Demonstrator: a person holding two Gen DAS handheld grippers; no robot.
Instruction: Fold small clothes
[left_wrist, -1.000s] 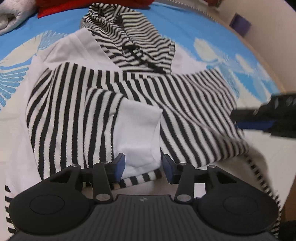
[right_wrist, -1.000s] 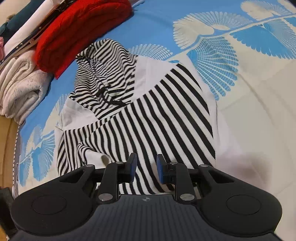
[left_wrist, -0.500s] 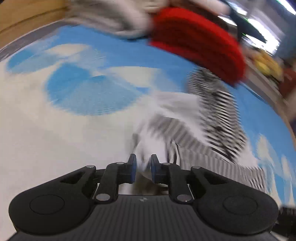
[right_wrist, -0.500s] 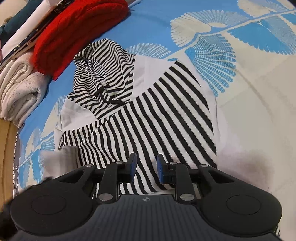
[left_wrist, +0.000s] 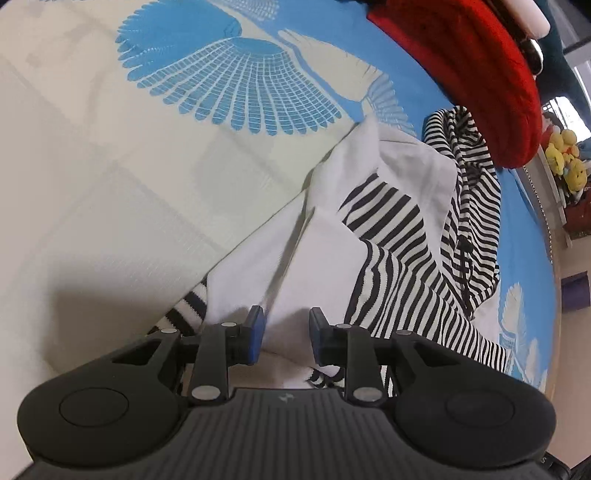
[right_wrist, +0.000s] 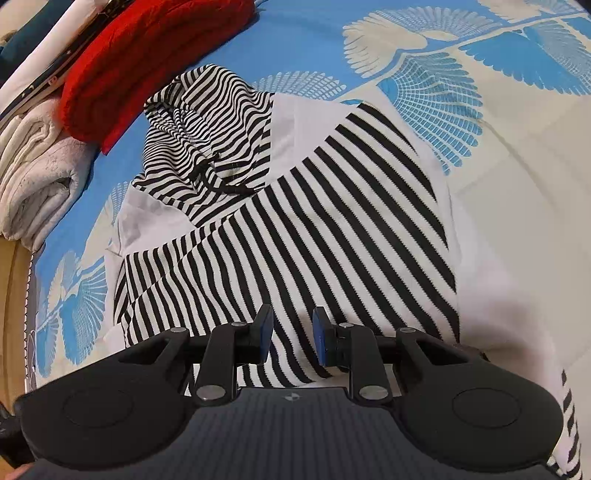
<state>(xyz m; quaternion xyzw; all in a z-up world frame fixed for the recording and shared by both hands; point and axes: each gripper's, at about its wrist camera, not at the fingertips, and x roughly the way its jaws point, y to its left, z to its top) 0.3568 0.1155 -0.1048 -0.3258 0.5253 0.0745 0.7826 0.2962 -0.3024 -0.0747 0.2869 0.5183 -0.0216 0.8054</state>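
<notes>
A small black-and-white striped hoodie lies on a blue and cream patterned bed cover, hood toward the far side. My right gripper is open just above the hoodie's striped lower body, holding nothing. In the left wrist view the hoodie shows from its side, with a white folded sleeve in front. My left gripper is open over the sleeve's cuff end, fabric between the fingertips but not pinched.
A folded red knit garment and a rolled grey-white towel lie at the far edge of the bed. The red garment also shows in the left wrist view. Yellow plush toys sit beyond the bed. A wooden bed edge runs at left.
My left gripper swung from the hoodie's front to its left side, closed partway in transit, and now stands open over the white sleeve. My right gripper barely moved.
</notes>
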